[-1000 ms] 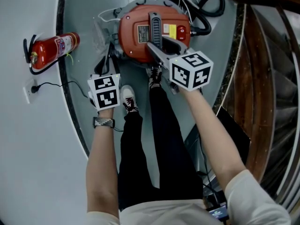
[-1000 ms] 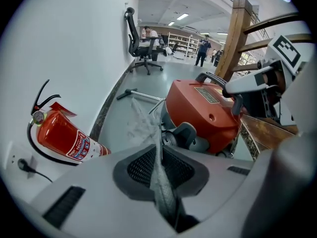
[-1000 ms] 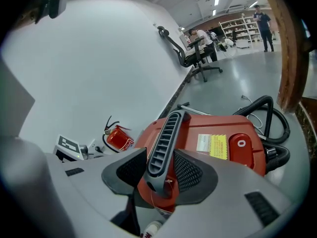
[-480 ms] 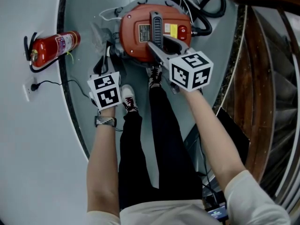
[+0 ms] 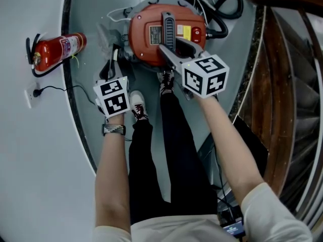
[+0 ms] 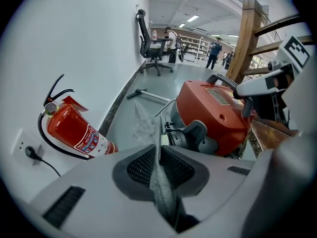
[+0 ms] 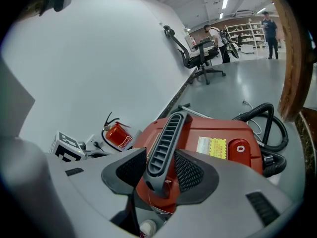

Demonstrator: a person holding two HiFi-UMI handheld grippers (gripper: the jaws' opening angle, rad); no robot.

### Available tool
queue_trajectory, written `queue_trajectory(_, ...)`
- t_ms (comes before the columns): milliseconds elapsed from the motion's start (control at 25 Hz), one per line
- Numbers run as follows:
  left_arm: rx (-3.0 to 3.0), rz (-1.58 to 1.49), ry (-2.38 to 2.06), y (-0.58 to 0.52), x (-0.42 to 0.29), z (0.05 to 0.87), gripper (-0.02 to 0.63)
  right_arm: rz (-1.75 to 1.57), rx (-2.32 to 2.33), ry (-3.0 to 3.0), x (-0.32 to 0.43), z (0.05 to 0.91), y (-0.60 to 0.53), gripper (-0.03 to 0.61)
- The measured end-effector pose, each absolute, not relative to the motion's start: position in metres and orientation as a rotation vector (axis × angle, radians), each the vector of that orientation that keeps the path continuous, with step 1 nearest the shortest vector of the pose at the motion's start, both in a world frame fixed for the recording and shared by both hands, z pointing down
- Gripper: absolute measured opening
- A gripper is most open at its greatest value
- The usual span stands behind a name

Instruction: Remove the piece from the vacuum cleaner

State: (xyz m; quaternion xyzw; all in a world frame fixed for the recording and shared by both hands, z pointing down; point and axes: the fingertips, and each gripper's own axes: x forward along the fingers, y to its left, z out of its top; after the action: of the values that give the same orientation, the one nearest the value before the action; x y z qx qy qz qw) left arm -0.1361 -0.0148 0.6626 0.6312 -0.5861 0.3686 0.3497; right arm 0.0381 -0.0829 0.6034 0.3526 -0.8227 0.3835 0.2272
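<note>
Vacuum cleaner [image 5: 144,39]: round red body with a metal drum below. On top it has a dark grey ribbed handle [image 7: 166,143], a yellow label [image 5: 182,33] and a red switch [image 5: 195,34]. A black hose [image 5: 222,9] loops off its far right side. It stands on the grey floor [image 5: 91,14] just ahead of the person's two shoes [image 5: 137,105], near the white wall.

Count, left to right:
- one wall socket [image 5: 31,97] with a plug in it
- one red fire extinguisher [image 5: 58,52] lying against the wall
- one crumpled clear film [image 5: 107,34] on the floor
- one vacuum cleaner
- one wooden staircase [image 5: 287,84] at far right
- two grippers, each with one marker cube
- one office chair [image 6: 151,48] far down the hall

Left gripper [image 6: 159,157]: points steeply down beside the vacuum's left flank. Its jaws are almost together and pinch a thin pale strip [image 6: 159,182], seen edge-on. I cannot tell what the strip is. The left forearm [image 5: 111,170] is nearly straight and wears a wristband [image 5: 112,130].

Right gripper [image 7: 159,171]: reaches over the top of the vacuum at a shallower tilt. Its jaws are spread wide round the near end of the handle, with both pads against its sides. The right forearm [image 5: 227,140] runs diagonally in from lower right.
</note>
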Motion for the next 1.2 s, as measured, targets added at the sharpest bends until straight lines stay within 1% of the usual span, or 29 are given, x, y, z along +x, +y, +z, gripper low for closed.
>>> queue_trajectory(360,1.635,0.953,-1.515,-0.014,-0.141,0.663,0.043,1.046,0.973,-2.272,0.038,0.603,-0.083,0.176)
queue_trajectory(520,1.595,0.887,-1.532,-0.014,-0.144,0.663,0.046,1.036,0.961,-2.275,0.037,0.603,-0.084,0.177)
queue_trajectory(840,1.578,0.864,-1.536,-0.013,-0.146,0.662,0.048,1.006,0.963,-2.274,0.037,0.602,-0.084,0.183)
queue_trajectory(1200,1.588,0.86,-1.523,-0.012,-0.148,0.663,0.049,0.979,0.962,-2.27,0.039,0.602,-0.084,0.203)
